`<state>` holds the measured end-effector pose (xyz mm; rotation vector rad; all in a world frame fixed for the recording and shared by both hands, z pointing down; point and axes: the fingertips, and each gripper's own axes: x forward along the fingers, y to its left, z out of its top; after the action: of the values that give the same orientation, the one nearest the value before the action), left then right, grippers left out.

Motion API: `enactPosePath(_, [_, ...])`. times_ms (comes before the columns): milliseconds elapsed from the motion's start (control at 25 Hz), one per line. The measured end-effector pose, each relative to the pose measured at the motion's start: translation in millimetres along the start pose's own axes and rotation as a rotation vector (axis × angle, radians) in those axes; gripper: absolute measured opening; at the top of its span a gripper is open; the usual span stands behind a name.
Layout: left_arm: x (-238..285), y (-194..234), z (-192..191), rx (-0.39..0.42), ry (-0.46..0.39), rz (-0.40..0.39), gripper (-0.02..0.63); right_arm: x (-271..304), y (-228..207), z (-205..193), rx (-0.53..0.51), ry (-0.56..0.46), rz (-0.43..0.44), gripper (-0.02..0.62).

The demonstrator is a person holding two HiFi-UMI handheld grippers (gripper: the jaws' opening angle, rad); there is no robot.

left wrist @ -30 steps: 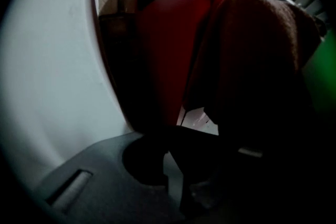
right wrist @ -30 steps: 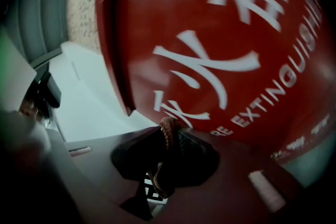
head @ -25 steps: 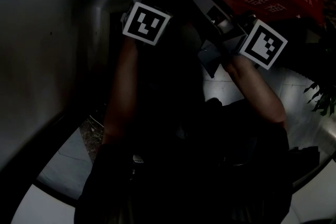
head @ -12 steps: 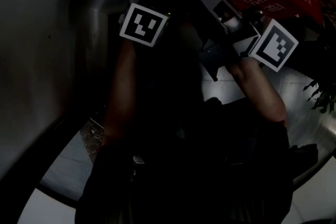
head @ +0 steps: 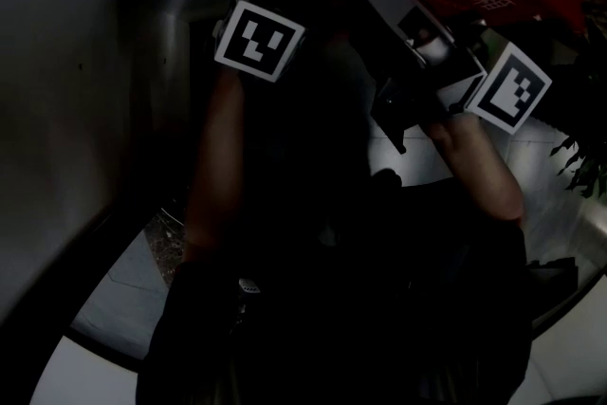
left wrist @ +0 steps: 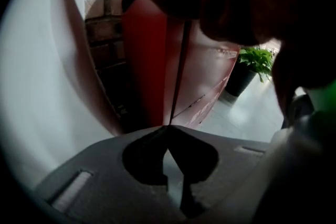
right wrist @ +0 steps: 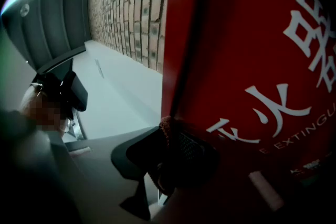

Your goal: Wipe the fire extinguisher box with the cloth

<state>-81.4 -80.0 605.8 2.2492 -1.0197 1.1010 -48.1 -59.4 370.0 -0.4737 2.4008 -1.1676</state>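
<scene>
**Cloth held against the red box**

Your right gripper [right wrist: 167,140] has its jaws clamped on the reddish-brown cloth [right wrist: 181,153]. The cloth touches the front of the red fire extinguisher box [right wrist: 252,44] near its left edge, below the white lettering. Your left gripper [left wrist: 168,128] has its jaws together with nothing between them, and it points toward the box without touching it. A brick wall [right wrist: 131,2] stands beside the box, and a potted plant [left wrist: 256,60] sits on the pale floor beyond

Both raised; left gripper [left wrist: 168,126] jaws together, right gripper [right wrist: 167,140] jaws clamped.
</scene>
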Motion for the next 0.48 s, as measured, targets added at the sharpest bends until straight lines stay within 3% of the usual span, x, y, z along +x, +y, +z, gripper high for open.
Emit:
enactPosePath(240, [5.0, -1.5, -5.7, 0.028, 0.040, 0.014, 0.003, -27.2, -16.7, -23.7, 0.009, 0.088, -0.023, 0.069])
enactPosePath(480, [4.0, -2.9, -10.3, 0.040, 0.059, 0.024, 0.003, -62.8, -47.9, -39.1, -0.102, 0.182, -0.076, 0.074])
